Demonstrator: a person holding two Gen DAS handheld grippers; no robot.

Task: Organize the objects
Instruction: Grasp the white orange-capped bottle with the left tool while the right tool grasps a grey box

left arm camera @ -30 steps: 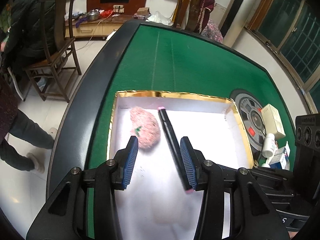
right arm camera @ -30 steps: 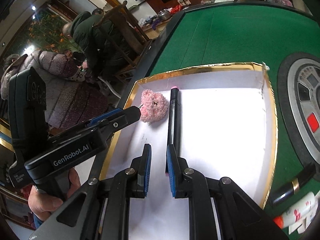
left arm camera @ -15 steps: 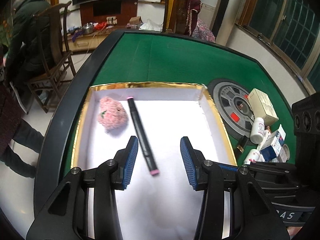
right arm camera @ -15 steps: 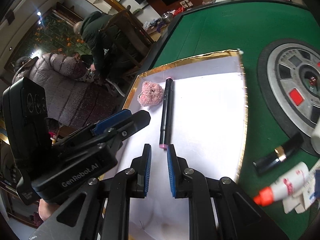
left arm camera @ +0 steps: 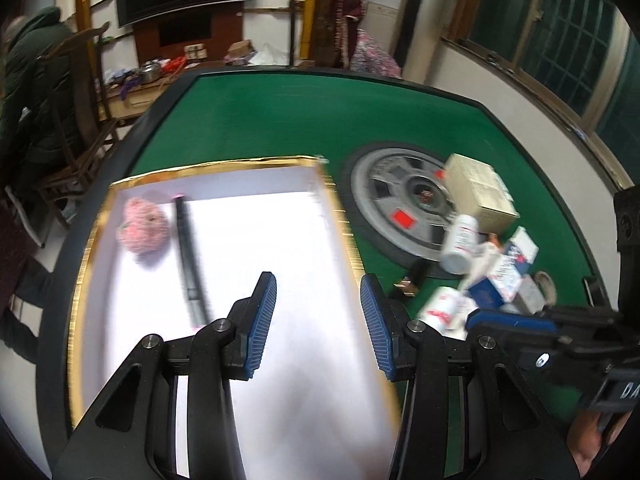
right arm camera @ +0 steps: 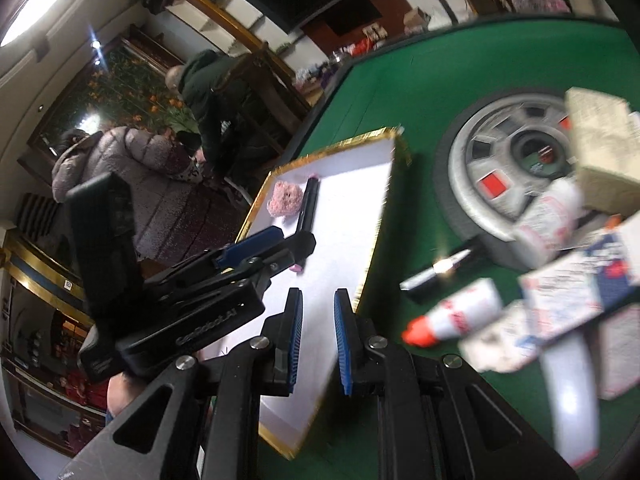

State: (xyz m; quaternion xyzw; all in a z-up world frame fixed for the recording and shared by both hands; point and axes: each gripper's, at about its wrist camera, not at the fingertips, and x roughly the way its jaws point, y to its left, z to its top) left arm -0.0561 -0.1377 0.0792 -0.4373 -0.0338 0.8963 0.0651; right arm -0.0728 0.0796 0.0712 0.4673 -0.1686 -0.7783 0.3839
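Note:
A white tray with a gold rim (left arm camera: 208, 164) (right arm camera: 372, 248) lies on the green table. In it lie a pink plush toy (left arm camera: 142, 228) (right arm camera: 285, 199) and a black marker (left arm camera: 190, 256) (right arm camera: 307, 206). My left gripper (left arm camera: 318, 312) is open and empty above the tray's right part. My right gripper (right arm camera: 317, 334) is open by a narrow gap and empty, over the tray's right rim. To the right lies a pile: a black lipstick (right arm camera: 438, 270), a red-capped tube (right arm camera: 456, 316), a white bottle (left arm camera: 460, 244), a beige box (left arm camera: 480, 192) and blue-and-white boxes (left arm camera: 508, 268).
A grey round panel (left arm camera: 400, 204) is set in the table's middle, under part of the pile. The table has a dark raised edge (left arm camera: 132, 144). People and wooden chairs stand beyond the left edge (right arm camera: 192, 120).
Both grippers have swung to the right, away from the marker and plush toy and toward the pile. The right gripper's gap has widened slightly. The marker lies free in the tray.

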